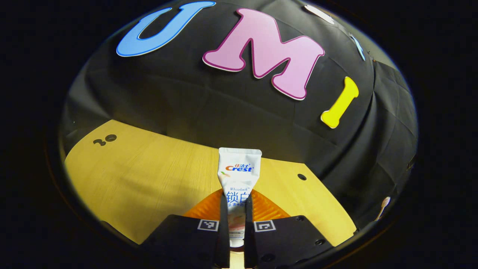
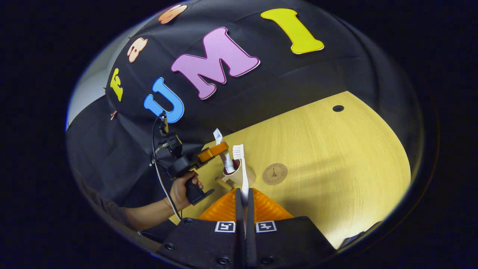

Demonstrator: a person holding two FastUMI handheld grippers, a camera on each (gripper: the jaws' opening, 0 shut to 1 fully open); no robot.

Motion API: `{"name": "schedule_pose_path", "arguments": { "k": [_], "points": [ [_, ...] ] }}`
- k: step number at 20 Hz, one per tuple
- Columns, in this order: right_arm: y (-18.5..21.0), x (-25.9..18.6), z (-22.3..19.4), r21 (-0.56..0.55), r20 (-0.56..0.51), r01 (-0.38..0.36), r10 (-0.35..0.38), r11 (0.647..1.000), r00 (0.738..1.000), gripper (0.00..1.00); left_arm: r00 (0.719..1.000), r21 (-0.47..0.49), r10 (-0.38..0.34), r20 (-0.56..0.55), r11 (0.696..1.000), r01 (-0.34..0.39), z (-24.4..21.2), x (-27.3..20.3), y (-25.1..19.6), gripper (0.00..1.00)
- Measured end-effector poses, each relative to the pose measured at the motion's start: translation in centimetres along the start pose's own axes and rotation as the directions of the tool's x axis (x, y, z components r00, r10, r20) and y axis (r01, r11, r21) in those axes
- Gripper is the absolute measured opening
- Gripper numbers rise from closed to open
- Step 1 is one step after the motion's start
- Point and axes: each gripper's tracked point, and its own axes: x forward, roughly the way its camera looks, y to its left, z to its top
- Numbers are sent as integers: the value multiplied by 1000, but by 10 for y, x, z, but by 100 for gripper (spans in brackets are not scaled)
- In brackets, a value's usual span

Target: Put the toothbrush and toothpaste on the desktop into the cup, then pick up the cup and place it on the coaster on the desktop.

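Step in hand: loading the cup; both items are held and neither has been let go, so judged from this the first part of the task is near its end.
Left claw (image 1: 236,218): clamped on the white squeezable toothpaste tube (image 1: 238,179), both fingers pressing its lower body.
Right claw (image 2: 244,209): clamped on the handle of the white plastic toothbrush (image 2: 242,168).
Toothpaste position: in the right gripper view the left claw (image 2: 218,148) holds the tube over the beige cup with a dark inside (image 2: 234,173), its lower end at or just inside the mouth; how deep it sits cannot be told.
Toothpaste axis: long axis close to upright, slightly tilted, flat crimped end up, cap end down toward the cup.
Toothbrush position: held in the air just beside the cup; it seems to overlap the cup's near side, and whether it touches cannot be told.
Toothbrush axis: long axis runs straight out along the right claw's fingers, bristle head at the far end.
Coaster: the round brown coaster with a printed emblem (image 2: 274,173) lies flat on the light wooden desk (image 2: 336,160), near the cup and free of anything on it.
Next move, toothpaste: probably spread the left claw so the tube drops in.
Next move, toothbrush: likely needs tipping handle-down over the mouth before release, without nudging the cup over.
Person: a hand (image 2: 181,190) grips the left gripper's handle.
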Motion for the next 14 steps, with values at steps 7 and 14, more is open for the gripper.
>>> {"name": "schedule_pose_path", "arguments": {
  "k": [7,14],
  "points": [
    [17,42,31,3,41,-93,93,996,995,5,998,23,21,-67,1000,-19,-33,-2,-6,32],
    [29,93,49,-47,81,-147,150,988,985,5,990,31,57,-126,998,-54,-52,-16,-10,42]
  ]
}}
